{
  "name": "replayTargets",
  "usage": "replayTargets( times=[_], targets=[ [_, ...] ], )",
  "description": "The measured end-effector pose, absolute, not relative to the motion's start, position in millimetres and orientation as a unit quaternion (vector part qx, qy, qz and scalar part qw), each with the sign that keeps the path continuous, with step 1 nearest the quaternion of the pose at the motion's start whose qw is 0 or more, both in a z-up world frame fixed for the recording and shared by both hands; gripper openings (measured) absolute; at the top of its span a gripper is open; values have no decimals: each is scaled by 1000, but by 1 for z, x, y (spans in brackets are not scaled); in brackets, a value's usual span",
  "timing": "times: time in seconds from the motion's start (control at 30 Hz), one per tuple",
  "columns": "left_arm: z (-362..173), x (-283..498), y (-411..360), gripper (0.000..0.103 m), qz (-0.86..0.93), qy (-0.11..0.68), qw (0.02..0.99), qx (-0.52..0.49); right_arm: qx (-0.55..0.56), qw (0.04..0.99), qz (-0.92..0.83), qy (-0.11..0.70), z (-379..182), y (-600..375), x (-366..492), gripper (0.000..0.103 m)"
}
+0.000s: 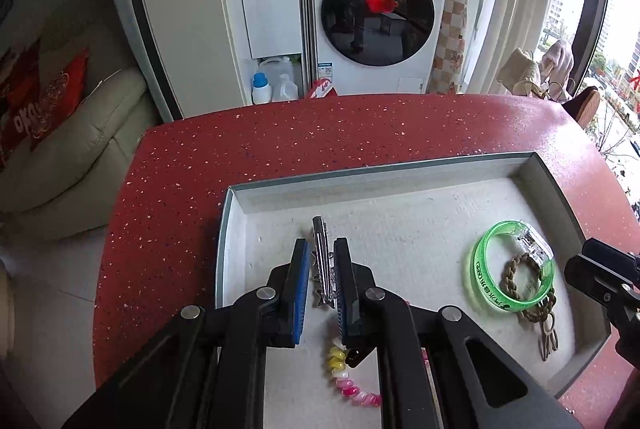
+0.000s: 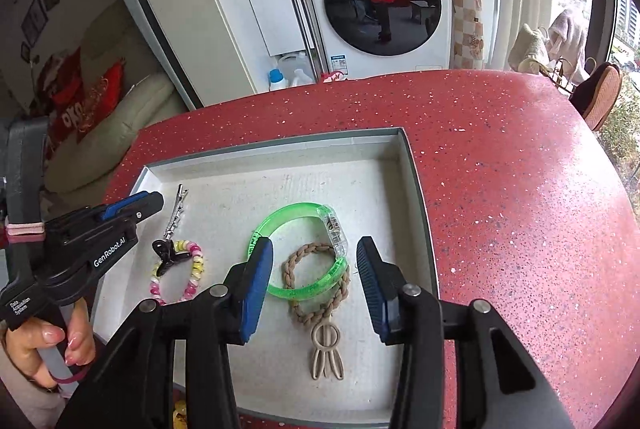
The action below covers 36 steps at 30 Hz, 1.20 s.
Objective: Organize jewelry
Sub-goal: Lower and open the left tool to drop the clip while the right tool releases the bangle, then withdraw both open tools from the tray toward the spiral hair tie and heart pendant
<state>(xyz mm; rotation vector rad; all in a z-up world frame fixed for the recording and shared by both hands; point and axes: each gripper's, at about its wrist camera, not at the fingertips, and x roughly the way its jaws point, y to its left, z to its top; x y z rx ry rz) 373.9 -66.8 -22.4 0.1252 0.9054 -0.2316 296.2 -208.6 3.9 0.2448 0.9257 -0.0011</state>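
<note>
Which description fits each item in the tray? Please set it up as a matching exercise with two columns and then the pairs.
Items:
1. silver metal hair clip
2. translucent green plastic bangle
3. braided beige cord hair tie
4. pink, yellow and white beaded bracelet

Descriptions:
A. partly lying under the bangle
B. between the narrowly spaced fingers of the left hand-held gripper
C. beside a black claw clip
D. has a clear block on one side

Pairs: 1-B, 2-D, 3-A, 4-C
</note>
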Motion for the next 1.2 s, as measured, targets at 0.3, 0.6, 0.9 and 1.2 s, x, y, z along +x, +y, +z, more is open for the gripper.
replayTargets(
  times=[0.3, 0.6, 0.9, 1.2],
  targets=[
    [-1, 337, -55, 31, -124, 416, 899, 52, 141, 892, 1, 429, 19, -210, 251, 49],
    [7, 296, -45, 31, -133, 407, 902, 46, 142, 894, 2, 425, 25, -203, 214, 49],
    [15, 255, -27, 31, -136, 401, 906, 19, 154, 891, -3, 427, 22, -201, 179, 49],
    [7, 207, -16, 103, -115, 382, 917, 12, 170, 884, -8, 436, 11, -201, 142, 49]
  ],
)
